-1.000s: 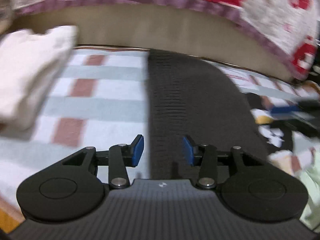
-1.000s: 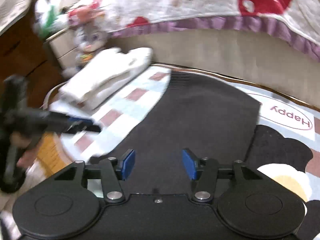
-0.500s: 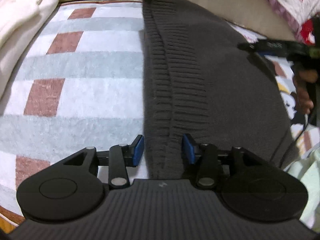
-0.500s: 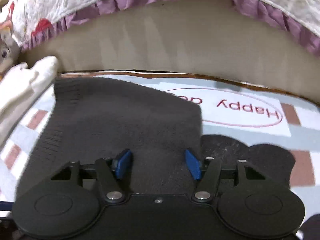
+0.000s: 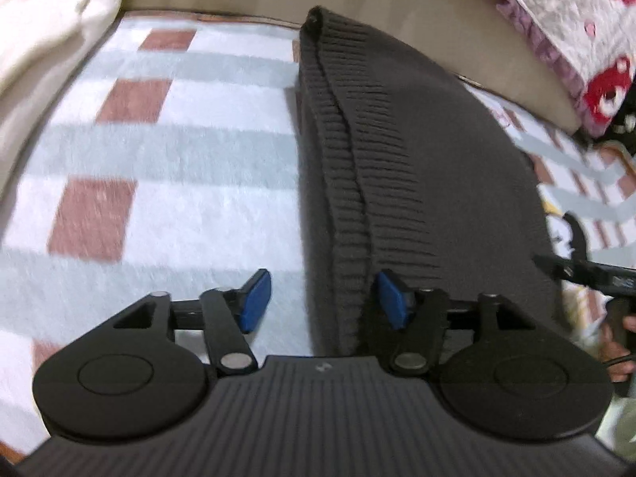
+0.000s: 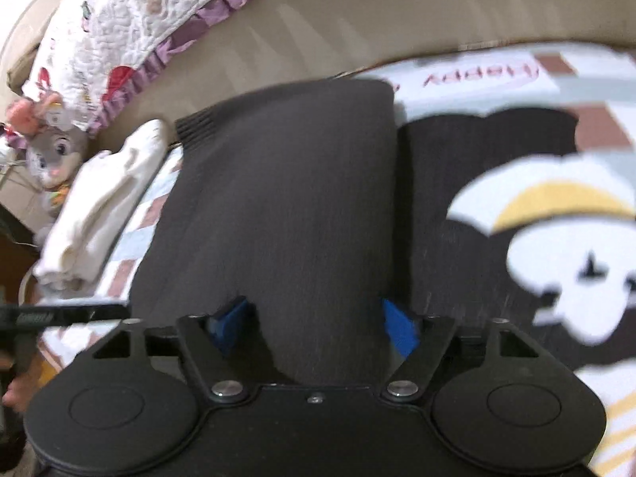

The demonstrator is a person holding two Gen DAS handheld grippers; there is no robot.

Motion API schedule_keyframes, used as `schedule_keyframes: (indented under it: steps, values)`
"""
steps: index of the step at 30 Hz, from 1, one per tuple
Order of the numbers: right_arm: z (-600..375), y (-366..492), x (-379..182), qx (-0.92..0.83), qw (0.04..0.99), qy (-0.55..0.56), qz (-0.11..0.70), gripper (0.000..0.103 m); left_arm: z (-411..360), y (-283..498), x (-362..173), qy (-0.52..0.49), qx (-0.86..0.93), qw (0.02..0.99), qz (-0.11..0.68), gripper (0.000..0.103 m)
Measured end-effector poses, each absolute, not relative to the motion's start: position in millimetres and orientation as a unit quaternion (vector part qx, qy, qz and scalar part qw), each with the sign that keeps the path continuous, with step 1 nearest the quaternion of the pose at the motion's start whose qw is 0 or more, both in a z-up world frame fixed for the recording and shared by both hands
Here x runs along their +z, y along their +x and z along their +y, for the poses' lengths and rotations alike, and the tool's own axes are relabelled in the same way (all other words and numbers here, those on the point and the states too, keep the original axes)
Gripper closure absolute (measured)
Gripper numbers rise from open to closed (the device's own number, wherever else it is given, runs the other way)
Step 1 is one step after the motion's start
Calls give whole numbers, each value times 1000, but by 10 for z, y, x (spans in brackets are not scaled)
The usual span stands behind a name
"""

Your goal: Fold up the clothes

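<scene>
1. The dark grey knit sweater is lying on a checked play mat beside a bed – in the left wrist view it is filling the centre and right of the frame, with two ribbed edges stacked one on the other, so at least one fold is looking done.
2. In the right wrist view the same sweater is showing as a narrow, neat-sided panel running up the centre of the frame; a further fold across its length is probably still to come.
3. The left hand-held gripper is opening its jaws at lower centre, straddling the ribbed edge – the pads are standing clear of the cloth.
4. The right hand-held gripper is also spreading its jaws, with the near end of the sweater between them but not pinched, as far as the blur allows.
5. A folded cream garment is sitting at the left of the frame – judging by that, one piece is finished already.
</scene>
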State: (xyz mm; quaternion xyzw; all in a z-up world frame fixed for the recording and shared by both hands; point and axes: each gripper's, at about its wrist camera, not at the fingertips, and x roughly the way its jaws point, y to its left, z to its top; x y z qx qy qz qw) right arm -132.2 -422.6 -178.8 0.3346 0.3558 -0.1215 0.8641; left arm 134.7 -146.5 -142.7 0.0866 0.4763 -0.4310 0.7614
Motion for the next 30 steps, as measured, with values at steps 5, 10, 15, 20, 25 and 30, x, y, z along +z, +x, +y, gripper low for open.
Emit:
schedule_keyframes:
  steps: [5, 10, 15, 20, 25, 30]
  values:
    - [-4042, -1312, -1815, -61, 857, 289, 422, 18, -1483, 1570, -1478, 10, -443, 757, 481, 42]
    - [-3748, -1306, -1693, -27, 864, 221, 451, 18, -1459, 1657, -1645, -30, -440, 749, 494, 42]
    - [-4032, -1453, -1554, -29, 860, 295, 415, 18, -1455, 1726, -1804, -52, -429, 732, 527, 39]
    - [-4199, -1517, -1420, -35, 863, 308, 398, 20, -1469, 1749, -1791, -65, -435, 729, 525, 39]
    - [-4566, -1396, -1478, -39, 857, 377, 349, 20, -1455, 1781, -1851, -104, -455, 711, 527, 39]
    - [-4851, -1168, -1663, -62, 837, 418, 347, 20, -1535, 1833, -1986, -125, -456, 692, 546, 39]
